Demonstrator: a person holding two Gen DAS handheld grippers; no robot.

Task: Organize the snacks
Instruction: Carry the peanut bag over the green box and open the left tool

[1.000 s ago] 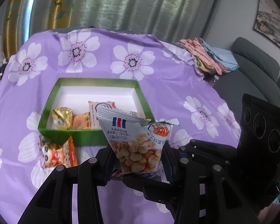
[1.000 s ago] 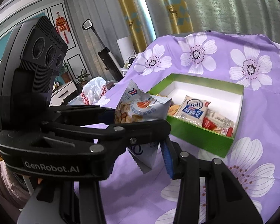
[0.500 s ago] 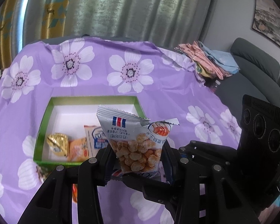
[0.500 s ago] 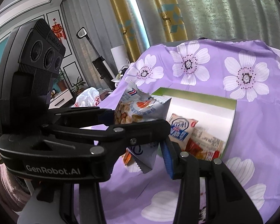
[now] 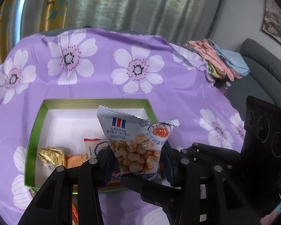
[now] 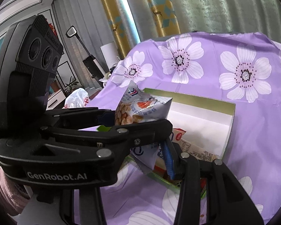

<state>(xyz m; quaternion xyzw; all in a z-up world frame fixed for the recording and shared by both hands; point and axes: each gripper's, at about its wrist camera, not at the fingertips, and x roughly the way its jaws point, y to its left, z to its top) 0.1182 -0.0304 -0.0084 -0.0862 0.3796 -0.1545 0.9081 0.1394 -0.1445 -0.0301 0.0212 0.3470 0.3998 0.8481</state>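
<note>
A silver-blue snack packet of round golden puffs stands upright between the fingers of my left gripper, which is shut on it. My right gripper comes in from the right and pinches the same packet low down, its blue pad against the bottom corner. The packet hangs over the near right part of a green box with a white inside. In the box lie a gold packet, an orange packet and a white packet.
A purple flowered cloth covers the table. An orange snack lies outside the box's near edge. Folded clothes are stacked at the far right, beside a grey sofa. A white plastic bag sits beyond the table's left side.
Both grippers have carried the packet forward together. The green box has come nearer and lower in both views, and the packet now hangs over its near right part.
</note>
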